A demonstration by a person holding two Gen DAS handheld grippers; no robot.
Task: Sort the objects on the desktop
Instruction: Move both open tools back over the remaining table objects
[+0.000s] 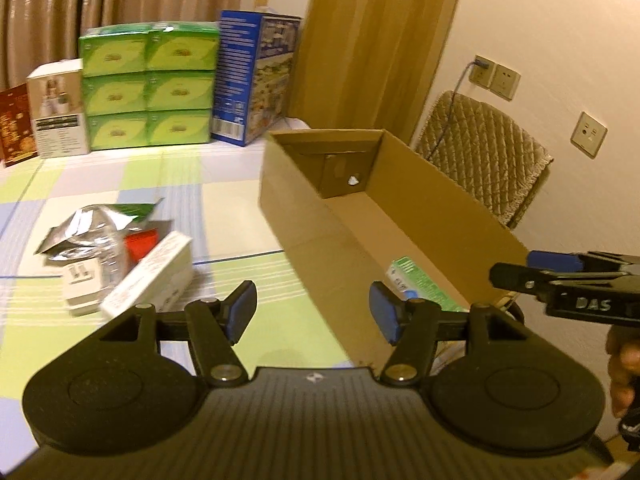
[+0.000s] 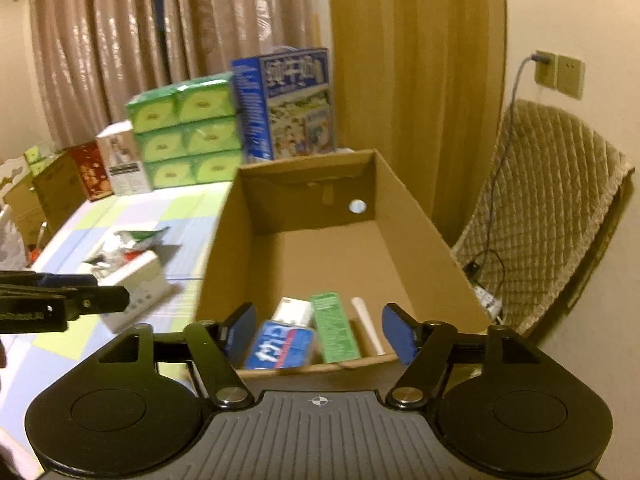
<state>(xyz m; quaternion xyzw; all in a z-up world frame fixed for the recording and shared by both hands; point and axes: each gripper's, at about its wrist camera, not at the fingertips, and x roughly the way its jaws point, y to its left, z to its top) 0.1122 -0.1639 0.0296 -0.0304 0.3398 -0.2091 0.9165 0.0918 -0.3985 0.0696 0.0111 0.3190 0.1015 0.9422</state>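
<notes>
Both my left gripper [image 1: 314, 312] and right gripper [image 2: 320, 332] gape empty. The brown cardboard box [image 2: 416, 220] sits on the checked tablecloth [image 1: 120, 184], holding a green carton [image 2: 334, 326] and blue packet [image 2: 282, 346].

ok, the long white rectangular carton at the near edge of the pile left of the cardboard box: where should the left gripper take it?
Probably across the narrow width of the long white rectangular carton, coming from above. It lies flat, angled on the checked tablecloth, with clutter crowding its far side. The left gripper is open and empty.
</notes>
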